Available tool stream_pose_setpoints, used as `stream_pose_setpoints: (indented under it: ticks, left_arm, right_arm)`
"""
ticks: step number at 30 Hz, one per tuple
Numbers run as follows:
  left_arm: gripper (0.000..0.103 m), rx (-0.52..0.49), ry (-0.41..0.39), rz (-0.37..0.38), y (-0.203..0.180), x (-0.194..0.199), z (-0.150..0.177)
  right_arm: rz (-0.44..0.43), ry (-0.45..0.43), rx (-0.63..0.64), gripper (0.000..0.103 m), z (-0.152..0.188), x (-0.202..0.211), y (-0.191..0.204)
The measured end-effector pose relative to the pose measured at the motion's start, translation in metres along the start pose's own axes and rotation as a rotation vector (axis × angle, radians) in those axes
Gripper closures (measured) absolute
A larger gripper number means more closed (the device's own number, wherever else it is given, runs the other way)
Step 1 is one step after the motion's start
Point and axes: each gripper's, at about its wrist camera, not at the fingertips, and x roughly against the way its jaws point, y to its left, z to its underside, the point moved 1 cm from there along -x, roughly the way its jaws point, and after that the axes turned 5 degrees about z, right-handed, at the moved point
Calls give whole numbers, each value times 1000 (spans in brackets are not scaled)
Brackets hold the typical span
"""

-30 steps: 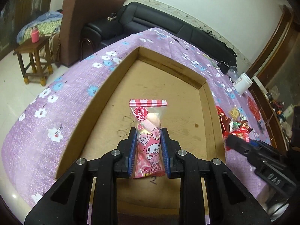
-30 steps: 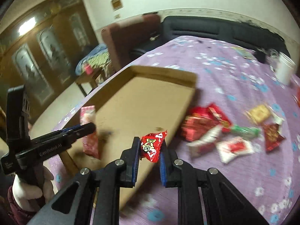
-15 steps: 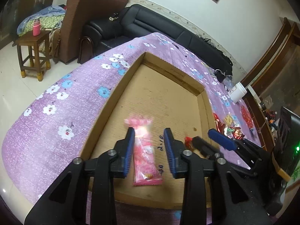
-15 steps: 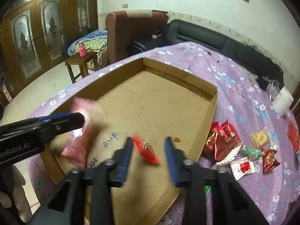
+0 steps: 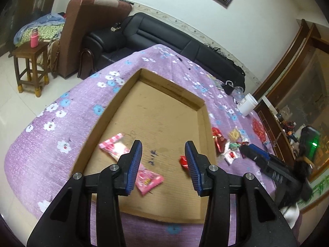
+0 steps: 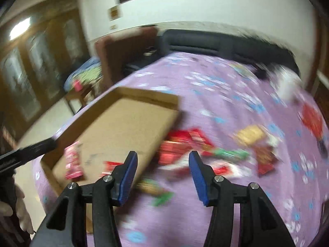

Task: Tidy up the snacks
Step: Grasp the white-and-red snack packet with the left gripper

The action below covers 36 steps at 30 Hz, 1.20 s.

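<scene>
Pink snack packet (image 5: 131, 164) flat on floor of cardboard tray (image 5: 98, 127), near-left corner, partly behind left tool (image 5: 163, 163). Left tool jaws apart, just been opening, nothing between. Small red packet (image 5: 183, 161) on tray floor by its right finger. Right tool (image 6: 162, 171) blurred, jaws apart, just been opening, empty, above purple flowered surface (image 6: 226, 107). Loose snack pile (image 6: 207, 150) right of tray.

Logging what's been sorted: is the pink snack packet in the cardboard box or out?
In: the pink snack packet lies flat on the cardboard box floor.
</scene>
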Motion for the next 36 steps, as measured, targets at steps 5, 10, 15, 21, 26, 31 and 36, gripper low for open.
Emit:
stream_pose_setpoints:
  ticks: [5,10,15,21,26,31,36]
  left_arm:
    - [60,-55,44,51,-24,-13,9]
    - [60,-103,91,66,-44,-25,18]
    - [60,-173,88,73,-62,-23,24]
    - [60,-210,126,87,-80,-36,32]
    - [60,-243,146,106,-92,-41,35]
    - [60,-281,183,123,-109,-57,42]
    - [60,-333,244,146,-133,-73,55]
  right_arm:
    - [11,86,-155,48,16,-10,-71]
    - [-68,139,-137,48,24,-26,-55]
    - [-42,137,-189,48,12,-43,-52]
    - [-97,200,-200,52,-2,-76,-37]
    - [-188,208,-271,85,8,-69,-61]
    - [-141,211,-288,85,28,-42,-94]
    - [-108,214,-346,85,47,-16,-138]
